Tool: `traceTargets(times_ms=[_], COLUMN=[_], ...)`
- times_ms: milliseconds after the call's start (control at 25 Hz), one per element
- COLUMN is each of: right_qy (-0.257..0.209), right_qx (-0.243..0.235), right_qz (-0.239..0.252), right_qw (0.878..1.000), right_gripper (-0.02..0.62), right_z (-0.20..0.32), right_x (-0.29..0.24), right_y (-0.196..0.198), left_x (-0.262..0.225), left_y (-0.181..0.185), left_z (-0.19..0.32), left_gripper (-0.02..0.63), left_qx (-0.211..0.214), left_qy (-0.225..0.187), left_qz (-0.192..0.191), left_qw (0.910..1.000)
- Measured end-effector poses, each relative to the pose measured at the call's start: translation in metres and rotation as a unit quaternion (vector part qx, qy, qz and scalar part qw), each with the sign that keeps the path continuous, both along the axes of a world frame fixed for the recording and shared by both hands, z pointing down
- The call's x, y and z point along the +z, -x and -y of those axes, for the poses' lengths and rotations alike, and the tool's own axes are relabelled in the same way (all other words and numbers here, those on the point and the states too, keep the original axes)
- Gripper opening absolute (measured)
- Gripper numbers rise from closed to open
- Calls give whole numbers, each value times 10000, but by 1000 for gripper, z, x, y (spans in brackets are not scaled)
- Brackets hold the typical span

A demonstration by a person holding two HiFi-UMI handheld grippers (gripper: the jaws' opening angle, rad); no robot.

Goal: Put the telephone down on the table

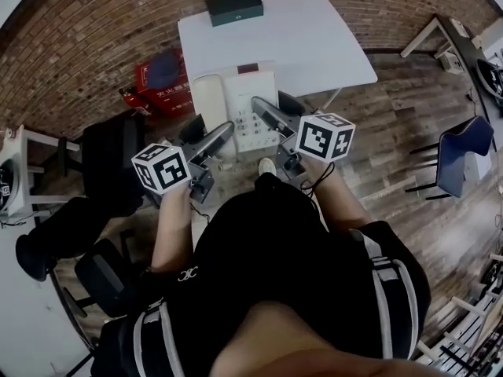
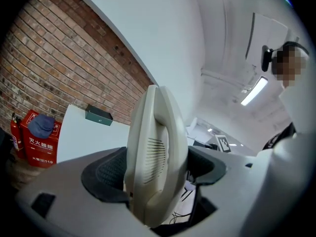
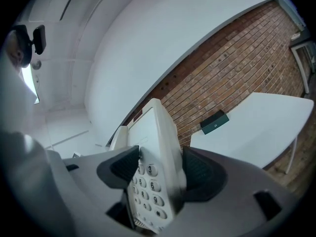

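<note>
Ahead and below the telephone (image 1: 245, 104) lies the table (image 1: 314, 45), with its long axis pointing that way. The left gripper (image 1: 211, 141) is clamped on the handset (image 2: 155, 157) and the right gripper (image 1: 266, 115) on the keypad edge, equally near.

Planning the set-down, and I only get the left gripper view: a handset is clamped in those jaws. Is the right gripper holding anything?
Observer: Yes. The right gripper is shut on the telephone base, with the keypad showing between its jaws.
Operator: Is the handset lifted off that base?
Observer: No. In the head view the handset lies along the base's left side, apparently in its cradle.
Operator: Where is the base relative to the table?
Observer: In the head view it overlaps the near edge of the white table. I cannot tell its height above the top.
</note>
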State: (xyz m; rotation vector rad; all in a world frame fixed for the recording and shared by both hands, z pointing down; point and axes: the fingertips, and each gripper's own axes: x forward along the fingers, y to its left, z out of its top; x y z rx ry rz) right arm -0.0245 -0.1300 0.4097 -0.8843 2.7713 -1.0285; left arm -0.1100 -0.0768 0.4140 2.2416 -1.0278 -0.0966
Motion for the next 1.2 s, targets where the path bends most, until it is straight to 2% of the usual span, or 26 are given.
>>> traceTargets(times_ms=[560, 920, 1200], right_qy=[415, 997, 1474], right_qx=[-395, -395, -420], right_qz=[-122, -270, -515], right_qw=[9983, 9939, 9868], right_gripper=[236, 236, 236], right_z=[164, 219, 255], right_x=[21, 61, 112], right_y=[-9, 12, 29], left_x=[19, 57, 106], left_y=[-14, 9, 23], left_z=[156, 210, 246], left_gripper=[368, 370, 370], left_qx=[-266, -209, -63], left_qy=[473, 1041, 1630], left_qz=[-35, -162, -316], left_qw=[9985, 9942, 9861])
